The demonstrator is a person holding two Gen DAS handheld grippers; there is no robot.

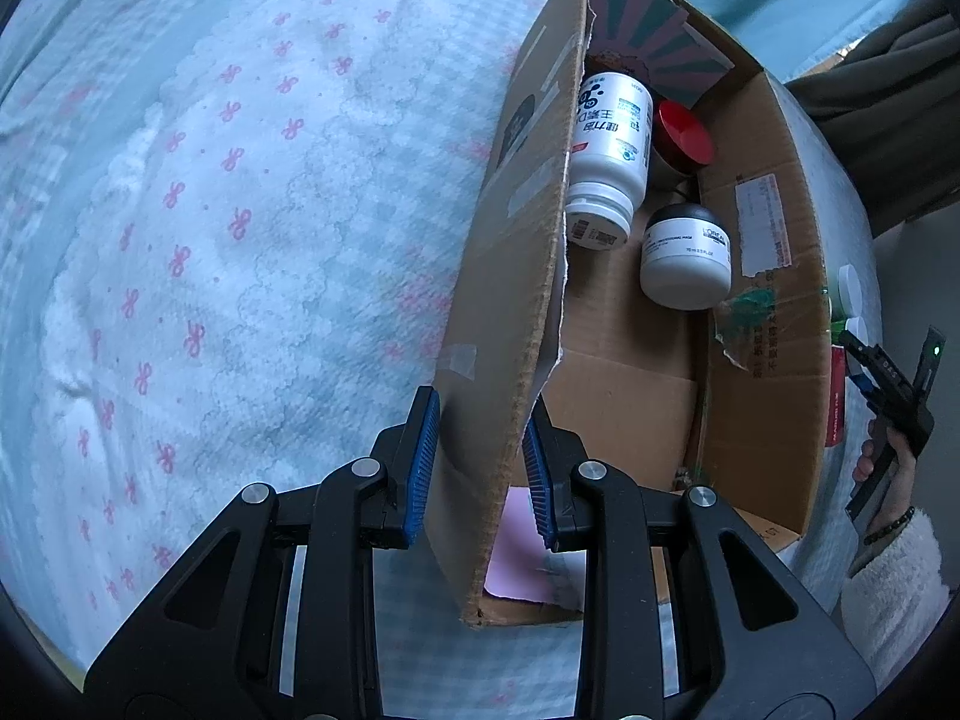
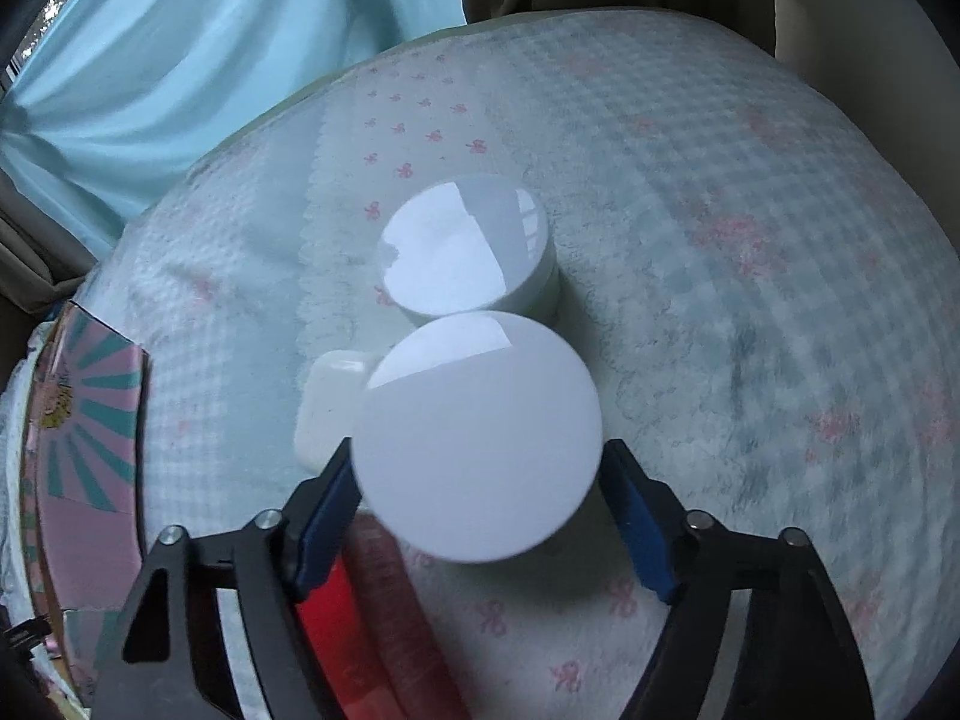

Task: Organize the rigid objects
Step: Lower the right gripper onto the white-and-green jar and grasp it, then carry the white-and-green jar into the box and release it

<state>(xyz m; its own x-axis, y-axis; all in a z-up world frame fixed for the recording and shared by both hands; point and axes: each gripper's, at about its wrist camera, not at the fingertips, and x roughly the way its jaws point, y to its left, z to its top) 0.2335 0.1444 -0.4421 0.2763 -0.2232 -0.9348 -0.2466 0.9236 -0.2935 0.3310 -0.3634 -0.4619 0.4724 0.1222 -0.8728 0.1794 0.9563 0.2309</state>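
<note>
A: Under the right gripper (image 2: 480, 516), what's hidden?
B: A wide white lid (image 2: 477, 435) covers its own jar completely. The blue pads sit on either side of it; whether they actually press it I cannot tell. A red box (image 2: 327, 606) lies beside the left pad, cut off by the frame's bottom edge, and a small white case (image 2: 327, 402) is half behind the lid.

A: Room around it?
B: A second white-lidded jar (image 2: 465, 246) stands just beyond, almost touching. The bow-print bedspread (image 2: 750, 228) is open to the right.

A: And the box?
B: The left gripper (image 1: 480, 468) straddles the torn flap of the cardboard box (image 1: 510, 276), pads open, not clamped. Inside lie a white bottle (image 1: 609, 150), a red-lidded jar (image 1: 684, 135) and a black-capped white jar (image 1: 687, 264), near a striped card (image 1: 654, 42).
</note>
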